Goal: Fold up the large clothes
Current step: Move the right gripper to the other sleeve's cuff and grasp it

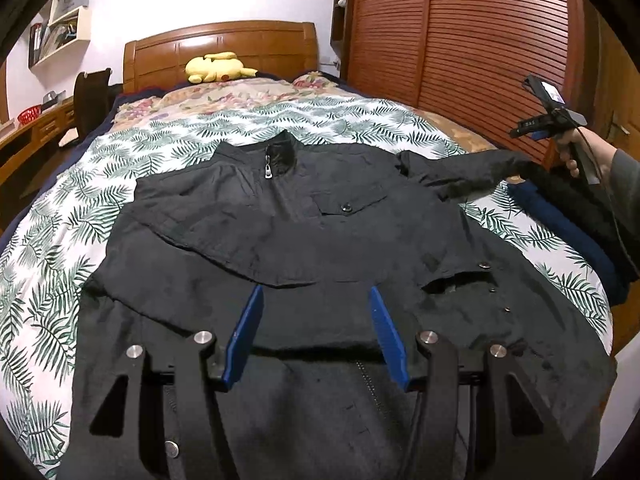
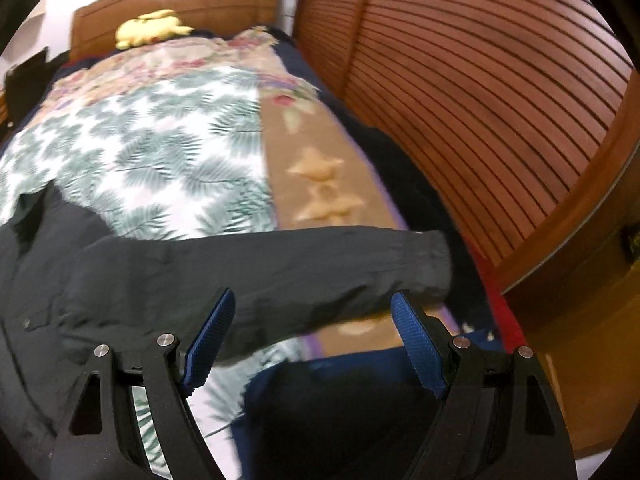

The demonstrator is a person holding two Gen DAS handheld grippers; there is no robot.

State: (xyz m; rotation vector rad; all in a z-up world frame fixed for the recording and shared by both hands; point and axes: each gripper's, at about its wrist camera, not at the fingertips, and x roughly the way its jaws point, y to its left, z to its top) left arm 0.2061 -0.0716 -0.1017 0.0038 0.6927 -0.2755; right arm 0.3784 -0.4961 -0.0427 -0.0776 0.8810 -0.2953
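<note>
So you're at the sleeve stage: the black jacket (image 1: pixel 280 240) lies front-up across the leaf-print bedspread (image 1: pixel 44 280), collar toward the headboard (image 1: pixel 220 48), and its left sleeve looks already folded in across the chest. The right sleeve (image 2: pixel 300 268) sticks straight out toward the louvred wardrobe (image 1: pixel 460 40), so I'd say that one's up next

Your right gripper (image 2: pixel 312 320) hangs just above that sleeve with its jaws spread wide and nothing between them. Your left gripper (image 1: pixel 316 320) hovers over the jacket's middle, jaws about half apart, also empty; from here I can't tell if it touches the cloth

Next move, as I read it: come down near the cuff, pinch the whole sleeve thickness, then carry it across the chest so it lies flat like the other one. The left one could pin the body so it doesn't drag

Material-wise it's a matte, lightly crinkled woven shell with a zipper (image 1: pixel 268 168), snap buttons and a flap pocket (image 1: pixel 352 204), so expect it to slide and hold creases loosely. The cuff is gathered and thicker. The blue finger pads (image 2: pixel 208 336) are ribbed, which should help. There's a dark folded pile (image 1: pixel 580 232) at the right bed edge, right beside the cuff, so don't snag that
</note>
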